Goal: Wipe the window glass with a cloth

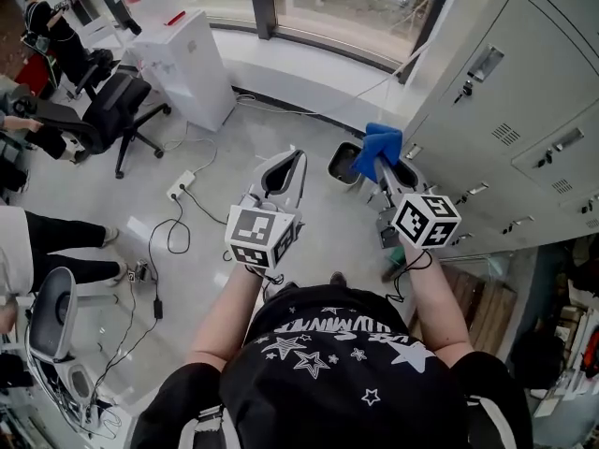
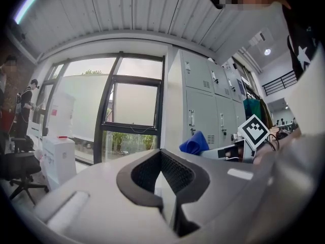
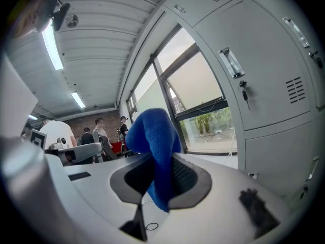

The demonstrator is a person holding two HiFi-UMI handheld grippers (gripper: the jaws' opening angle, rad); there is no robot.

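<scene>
A blue cloth [image 1: 380, 148] is pinched in my right gripper [image 1: 376, 165], which is shut on it and held up in front of the grey lockers [image 1: 505, 110]. In the right gripper view the cloth [image 3: 152, 133] stands up out of the jaws and hangs down between them. My left gripper [image 1: 285, 171] is level with it to the left, its jaws together with nothing in them. The window glass [image 1: 346, 3] runs along the far wall, well ahead of both grippers. From the left gripper view, the window [image 2: 133, 103] is straight ahead and the cloth [image 2: 194, 144] is to the right.
A white appliance [image 1: 182, 64] stands by the window at left, with a black office chair [image 1: 117, 106] beside it. A small bin [image 1: 346, 165] sits on the floor below the cloth. A power strip [image 1: 180, 185] and cables lie on the floor. People are at far left.
</scene>
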